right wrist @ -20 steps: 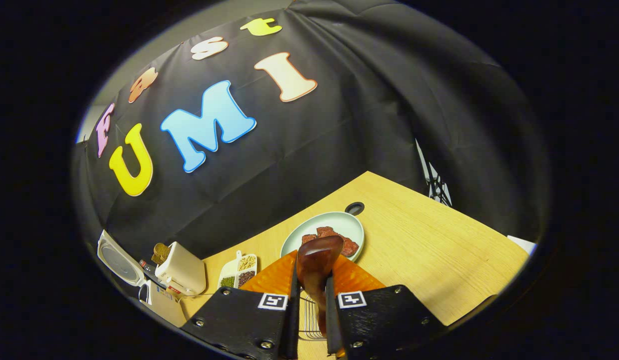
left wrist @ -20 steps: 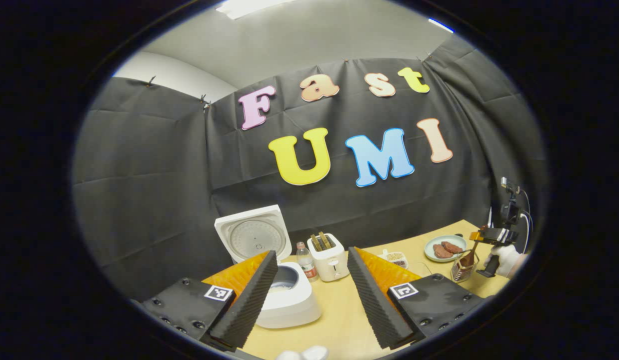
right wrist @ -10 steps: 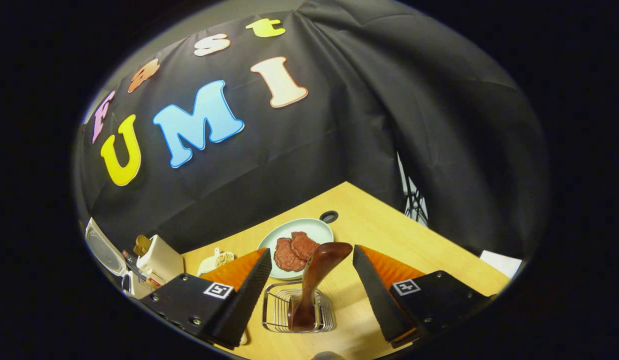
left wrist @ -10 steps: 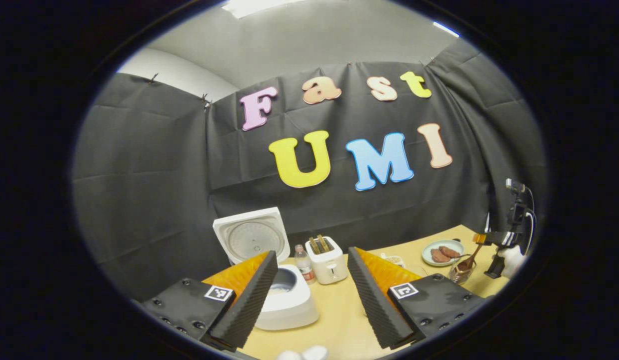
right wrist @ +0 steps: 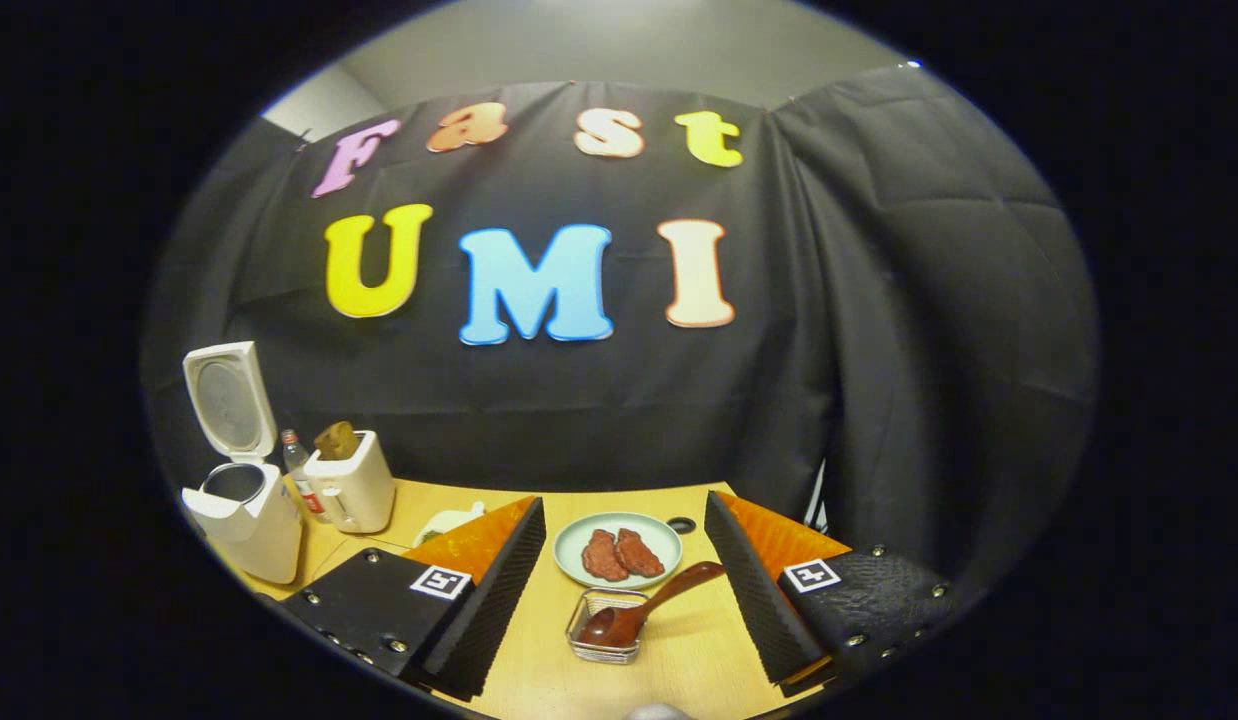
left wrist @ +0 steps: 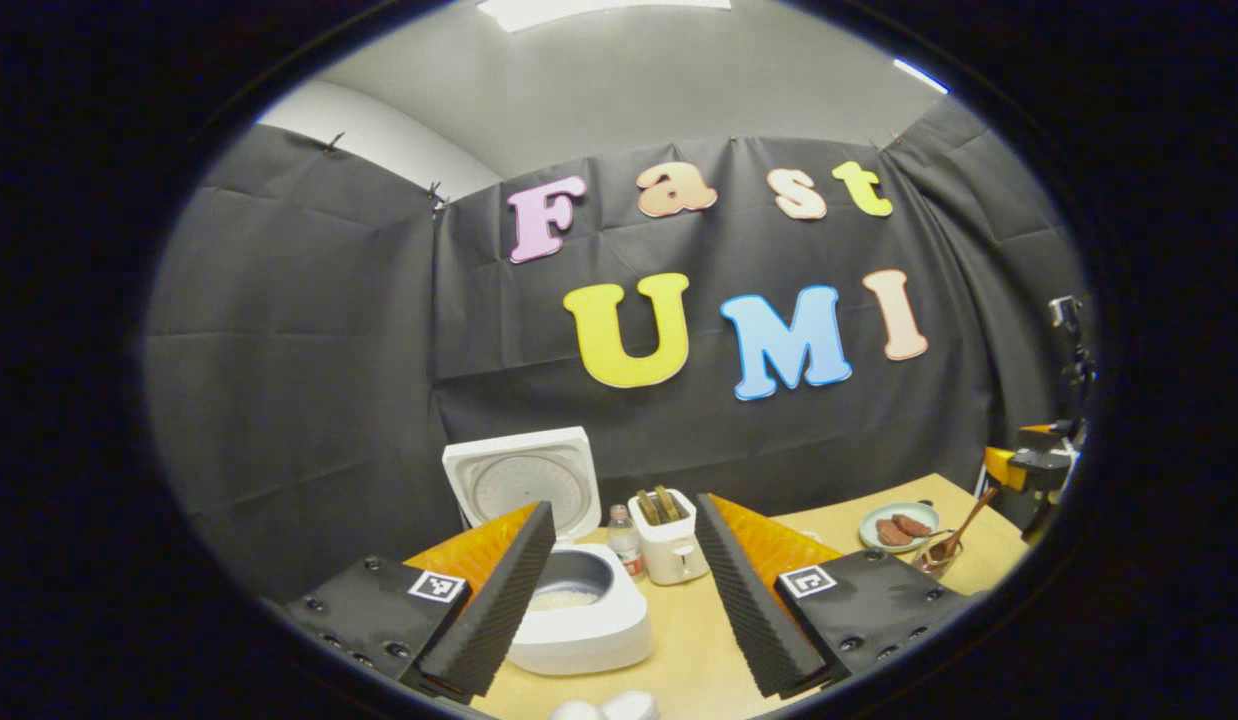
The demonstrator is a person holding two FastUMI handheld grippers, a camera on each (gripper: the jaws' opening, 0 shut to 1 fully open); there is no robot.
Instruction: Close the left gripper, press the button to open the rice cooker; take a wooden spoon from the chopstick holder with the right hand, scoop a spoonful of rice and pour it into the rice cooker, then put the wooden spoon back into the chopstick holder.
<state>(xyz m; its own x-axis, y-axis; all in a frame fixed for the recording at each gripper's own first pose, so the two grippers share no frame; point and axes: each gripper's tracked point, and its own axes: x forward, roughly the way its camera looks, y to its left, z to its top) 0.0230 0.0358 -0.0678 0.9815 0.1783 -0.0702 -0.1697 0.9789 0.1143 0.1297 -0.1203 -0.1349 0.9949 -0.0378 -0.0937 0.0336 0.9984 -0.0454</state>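
One wooden spoon (right wrist: 647, 606), wire holder (right wrist: 605, 631).

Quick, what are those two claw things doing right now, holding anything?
Left gripper: open, holding nothing, over the table near the white rice cooker.
Right gripper: open, holding nothing; the brown wooden spoon leans in the wire chopstick holder.

— Is the rice cooker (left wrist: 579, 620) open?
— Yes. It's white, lid (left wrist: 524, 480) standing upright at the back, pale rice (left wrist: 564, 599) in the pot.
— And the wooden spoon (right wrist: 644, 606)?
— Dark brown, bowl down in the wire chopstick holder (right wrist: 604, 640), handle leaning out to the right, well apart from the cooker
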